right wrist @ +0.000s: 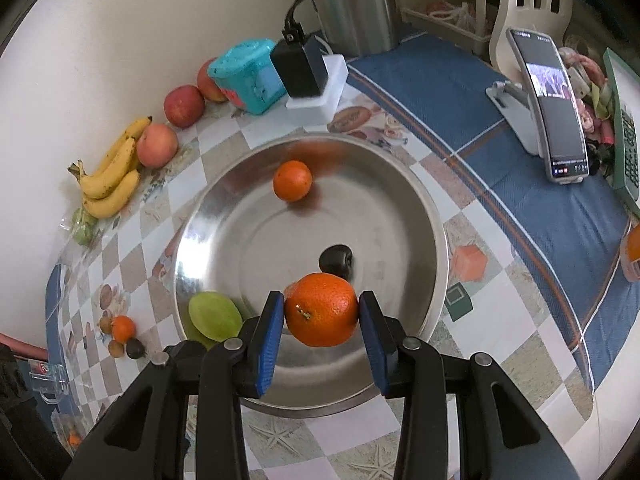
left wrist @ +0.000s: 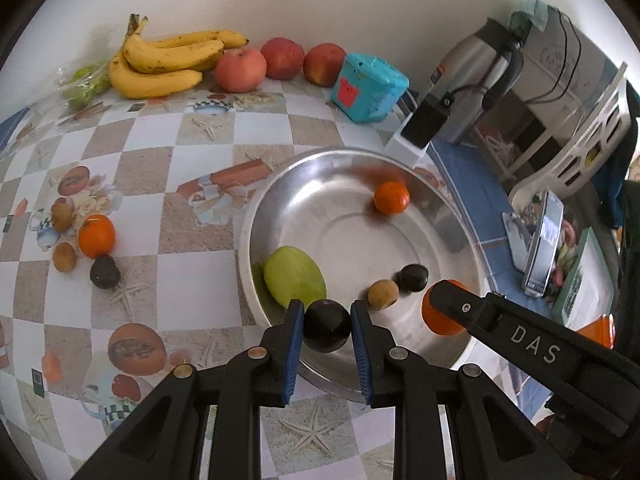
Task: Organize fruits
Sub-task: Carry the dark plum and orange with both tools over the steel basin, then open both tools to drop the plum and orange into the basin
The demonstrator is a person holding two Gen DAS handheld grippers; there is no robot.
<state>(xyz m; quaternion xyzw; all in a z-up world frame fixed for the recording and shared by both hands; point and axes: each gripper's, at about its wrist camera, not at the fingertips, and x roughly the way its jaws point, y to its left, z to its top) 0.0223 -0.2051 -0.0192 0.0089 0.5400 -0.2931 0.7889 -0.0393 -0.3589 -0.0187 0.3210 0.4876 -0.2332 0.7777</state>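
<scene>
Left tongs (left wrist: 327, 322): closed on a dark plum (left wrist: 327, 326), blue pads pressing on both sides of it. The plum is held above the near rim of the steel basin (left wrist: 280, 200).

Right tongs (right wrist: 321, 312): part-way open, pads clamped on a large orange (right wrist: 321, 309). The orange hangs over the near part of the basin, clear of its floor. In the left wrist view the right tongs enter from the right, with the orange showing behind the black finger.

Basin contents, left wrist view: a small orange (left wrist: 391, 197) near the far wall; a green mango (left wrist: 295, 279) against the left wall; a second dark plum (left wrist: 413, 277) and a small brown fruit (left wrist: 383, 294) touching each other, just beside the held plum.

Loose on the bench (left wrist: 160, 160), well left of the basin: one orange (left wrist: 96, 235), two small brown fruits (left wrist: 62, 216) and one dark plum (left wrist: 105, 271), grouped closely.

Along the far wall: a bunch of bananas (left wrist: 168, 62), three red apples (left wrist: 240, 70) in a row, and a turquoise box (left wrist: 368, 88) to their right. A bag of green fruit (left wrist: 82, 84) lies left of the bananas.

Right of the basin: a steel flask (left wrist: 472, 80), a black charger (left wrist: 426, 118) on a white block, and a phone on a stand (right wrist: 556, 108) on a blue cloth.
</scene>
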